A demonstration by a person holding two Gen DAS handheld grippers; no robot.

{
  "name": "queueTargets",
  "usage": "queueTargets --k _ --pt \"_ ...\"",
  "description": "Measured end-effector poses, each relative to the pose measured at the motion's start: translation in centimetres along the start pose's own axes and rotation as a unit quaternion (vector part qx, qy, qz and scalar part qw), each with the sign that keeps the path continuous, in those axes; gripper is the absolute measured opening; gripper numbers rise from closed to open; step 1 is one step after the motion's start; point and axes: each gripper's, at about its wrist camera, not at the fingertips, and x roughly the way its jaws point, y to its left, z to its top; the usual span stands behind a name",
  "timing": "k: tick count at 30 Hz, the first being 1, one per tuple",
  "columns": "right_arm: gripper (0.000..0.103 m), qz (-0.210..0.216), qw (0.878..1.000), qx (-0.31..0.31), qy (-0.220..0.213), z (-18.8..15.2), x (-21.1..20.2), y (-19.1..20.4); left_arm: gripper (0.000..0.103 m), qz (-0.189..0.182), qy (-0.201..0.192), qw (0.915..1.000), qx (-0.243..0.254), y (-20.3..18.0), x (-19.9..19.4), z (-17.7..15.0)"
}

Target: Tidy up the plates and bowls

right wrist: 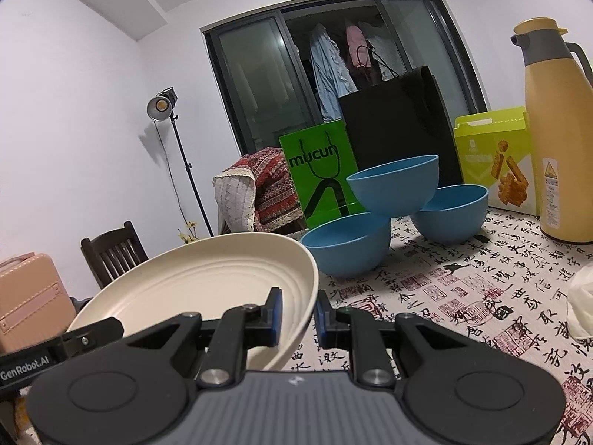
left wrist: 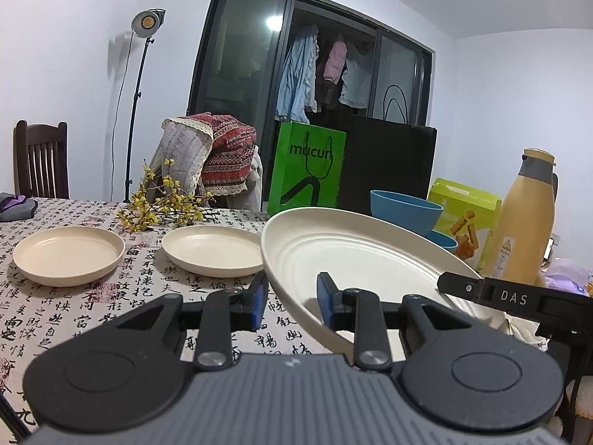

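I have one big cream plate [left wrist: 355, 256] up off the worktop [left wrist: 74, 319], tilted, with a gripper on each side of its rim. The left gripper [left wrist: 292, 302] has its jaws pinching the plate's left edge, one pad under the rim and one on the inner face. The right gripper [right wrist: 298, 319] has its jaws nearly together, nipped on the plate's right edge; in the left wrist view it reaches in from the right [left wrist: 481, 291] at the rim.

Two small plates [left wrist: 68, 254] sit flat on the worktop to the left, just apart from each other, with a sprig of yellow flowers [left wrist: 163, 204] behind them. Three blue bowls [right wrist: 394, 181] are piled on the right, one perched across the rims of the other two, near a yellow flask [right wrist: 556, 137].

The plate looks to me like light, rigid moulded plastic or fibre: not heavy, unlikely to shatter, but smooth and ridged inside, so it could slide in a thin pinch. The raised rim is the sensible place to hold, pads straddling the lip as now. With two grips on opposite edges, I judge that uneven motion of my hands would twist it loose. The stacked bowls look shaky, so I would keep clear of them.
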Motion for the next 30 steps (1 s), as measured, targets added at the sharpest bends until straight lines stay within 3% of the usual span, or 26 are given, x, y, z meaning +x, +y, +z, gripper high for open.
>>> queueTargets --k 30 --pt "0.018 -0.020 1.000 0.009 0.019 -2.3 -0.2 -1.7 0.029 -0.006 0.040 0.9991 0.013 -0.9 1.4 -2.2"
